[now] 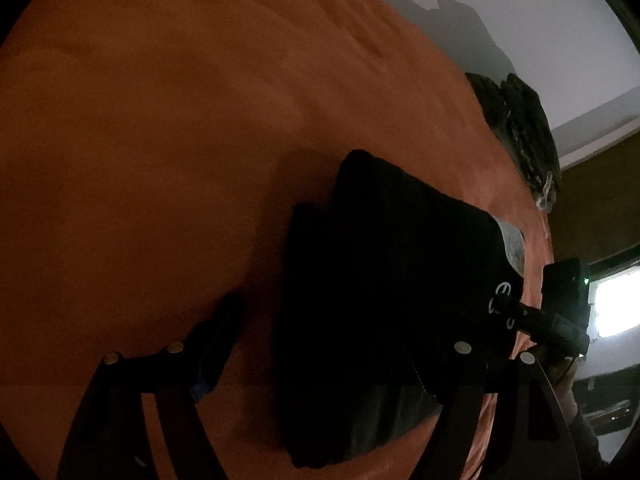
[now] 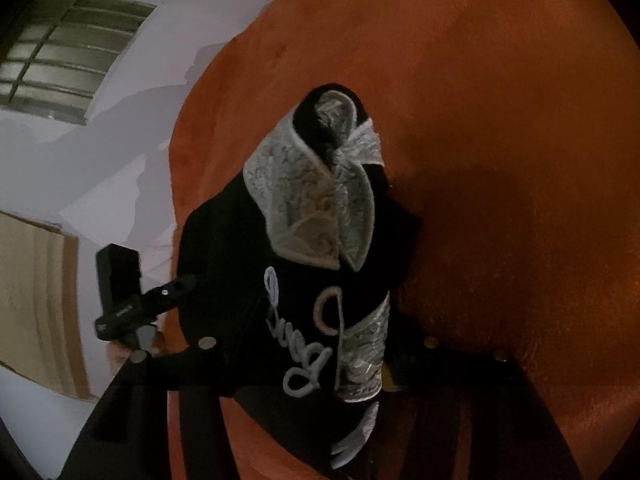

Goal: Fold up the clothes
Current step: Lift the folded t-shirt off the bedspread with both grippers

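A folded black jacket (image 1: 392,280) lies on the orange bed cover (image 1: 160,140). In the right wrist view it shows a grey patterned collar (image 2: 312,200) and pale script lettering (image 2: 304,344). My left gripper (image 1: 344,320) is open around the jacket's near end. Its left finger (image 1: 224,320) stands clear of the cloth, and the jacket hides the other fingertip. My right gripper (image 2: 316,332) is at the lettered end, its fingertips buried in the black cloth. From the left wrist view the right gripper (image 1: 516,310) has one finger lying on top of that edge.
A dark pile of clothes (image 1: 520,128) sits at the bed's far edge by the white wall. A bright window (image 1: 616,304) is beyond the bed. A wooden panel (image 2: 36,300) and a louvred vent (image 2: 68,56) are on the wall side. Bare orange cover stretches away on the left.
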